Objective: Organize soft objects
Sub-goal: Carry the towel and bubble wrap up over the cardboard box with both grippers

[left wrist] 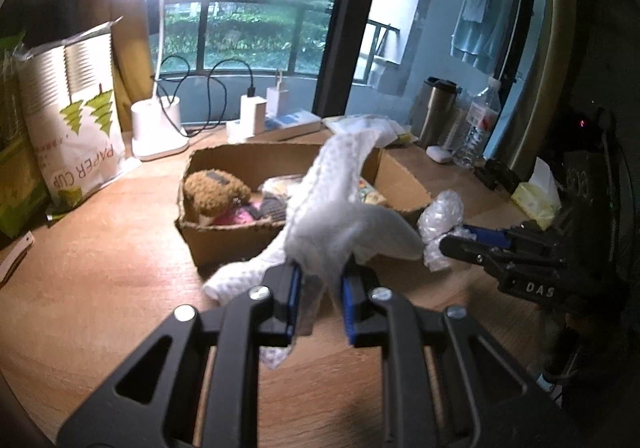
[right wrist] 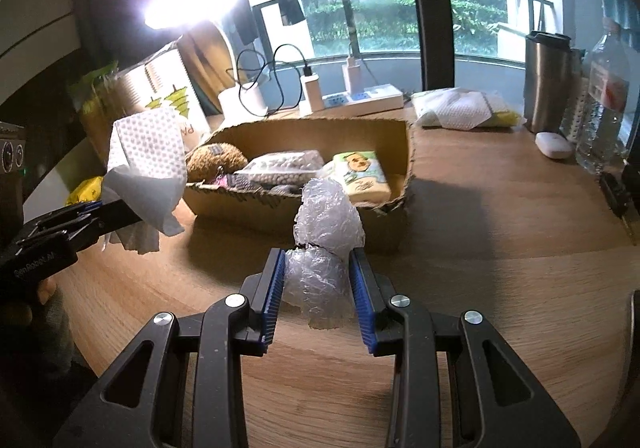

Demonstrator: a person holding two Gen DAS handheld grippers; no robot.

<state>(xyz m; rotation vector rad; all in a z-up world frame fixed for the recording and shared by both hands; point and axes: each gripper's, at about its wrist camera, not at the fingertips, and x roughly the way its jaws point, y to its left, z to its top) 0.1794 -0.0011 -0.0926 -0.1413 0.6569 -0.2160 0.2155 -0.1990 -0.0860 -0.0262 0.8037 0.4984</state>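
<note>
My left gripper is shut on a white dotted cloth, held up off the table in front of the cardboard box; the cloth drapes over the box's near corner in the left wrist view. My right gripper is shut on a wad of bubble wrap, also lifted, just before the box's near wall. The box holds a brown plush toy, a bag of white beads and a green tissue pack. Each gripper shows in the other view: right gripper with its bubble wrap, left gripper with the cloth.
On the wooden table stand a lit desk lamp, a paper cup bag, a power strip with chargers, a steel tumbler, a water bottle and a small white case. Folded paper towels lie behind the box.
</note>
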